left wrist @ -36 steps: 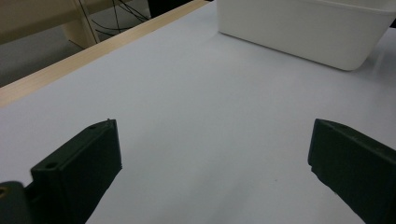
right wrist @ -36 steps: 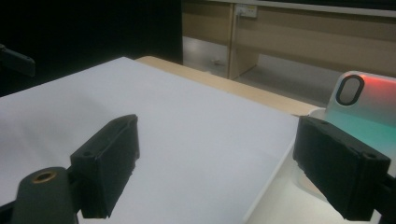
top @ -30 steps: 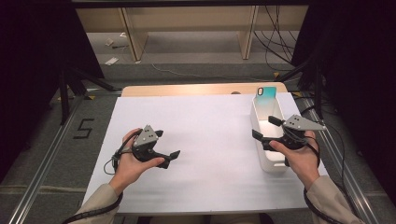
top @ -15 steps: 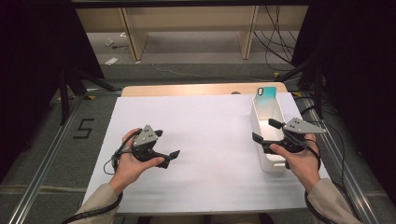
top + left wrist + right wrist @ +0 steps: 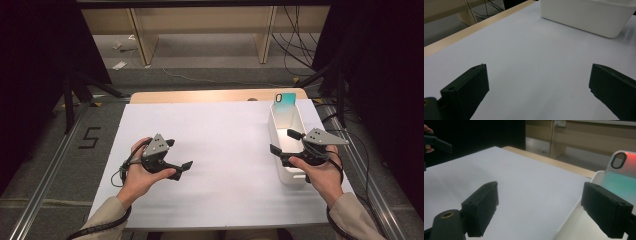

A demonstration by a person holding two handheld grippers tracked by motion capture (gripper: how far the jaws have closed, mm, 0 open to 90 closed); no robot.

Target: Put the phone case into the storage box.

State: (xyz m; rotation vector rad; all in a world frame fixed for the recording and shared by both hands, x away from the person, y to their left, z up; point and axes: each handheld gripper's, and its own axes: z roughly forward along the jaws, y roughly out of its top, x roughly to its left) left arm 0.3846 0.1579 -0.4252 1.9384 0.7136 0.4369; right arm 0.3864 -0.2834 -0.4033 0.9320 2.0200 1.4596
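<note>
Trouble could have come from the white bin at three o'clock on the counter. The right tool hung wide open over its rim, holding nothing. One bump might have tipped the phone case leaning inside. The left tool sat open too.

Two forearms in light sleeves are brought in from the bottom of the high view. The left claw is held in the left hand, low over the table, its jaws pointed toward the right side and spread wide with nothing between them. The right claw is gripped by the right hand, its jaws aimed toward the left and slightly away, likewise held wide apart and closed on nothing.
</note>
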